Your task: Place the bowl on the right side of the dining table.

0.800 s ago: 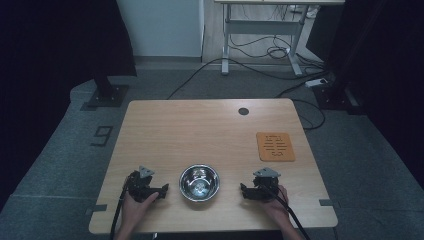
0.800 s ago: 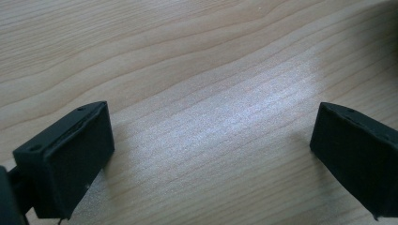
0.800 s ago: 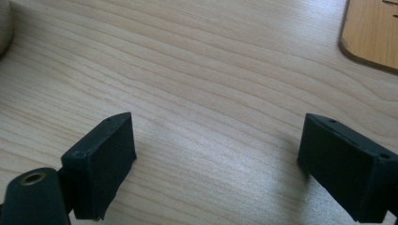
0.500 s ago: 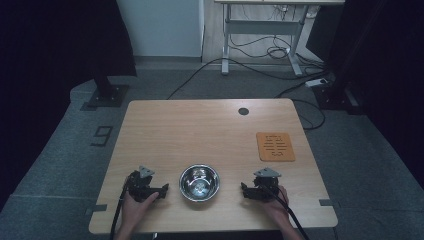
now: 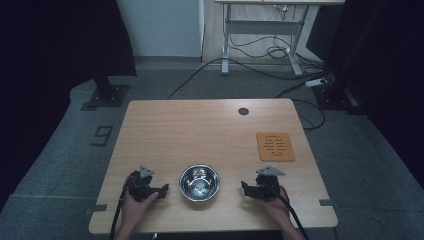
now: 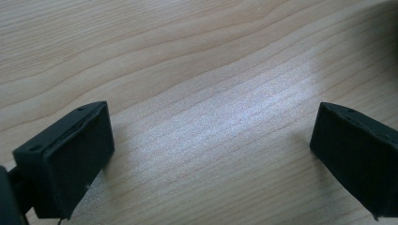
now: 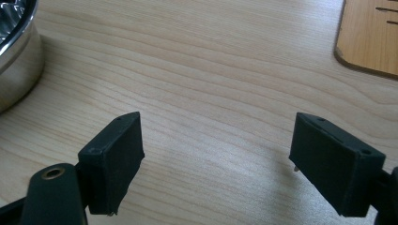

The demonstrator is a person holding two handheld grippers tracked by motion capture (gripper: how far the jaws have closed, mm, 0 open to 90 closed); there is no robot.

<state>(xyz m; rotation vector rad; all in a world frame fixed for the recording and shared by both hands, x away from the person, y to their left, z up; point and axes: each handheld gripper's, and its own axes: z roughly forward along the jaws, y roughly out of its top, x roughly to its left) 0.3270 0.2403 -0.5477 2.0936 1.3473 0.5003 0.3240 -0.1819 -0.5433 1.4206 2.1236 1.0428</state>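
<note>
A shiny steel bowl [image 5: 199, 182] stands near the front edge of the wooden table [image 5: 200, 130], midway between my two grippers. My left gripper [image 5: 160, 190] rests on the table left of the bowl, held by a hand, its jaws open over bare wood [image 6: 211, 126]. On the other side of the bowl lies my right gripper [image 5: 246, 189], also open with nothing between its jaws [image 7: 216, 150]. In the right gripper view the bowl's wall [image 7: 16, 56] shows at the upper left and the corner of an orange mat [image 7: 371, 37] at the upper right.
An orange slotted mat [image 5: 275, 146] lies at the table's right side. A dark round grommet [image 5: 243, 111] sits near the far edge. Beyond the table are cables, a desk frame [image 5: 260, 35] and a stand base [image 5: 102, 95] on the grey floor.
</note>
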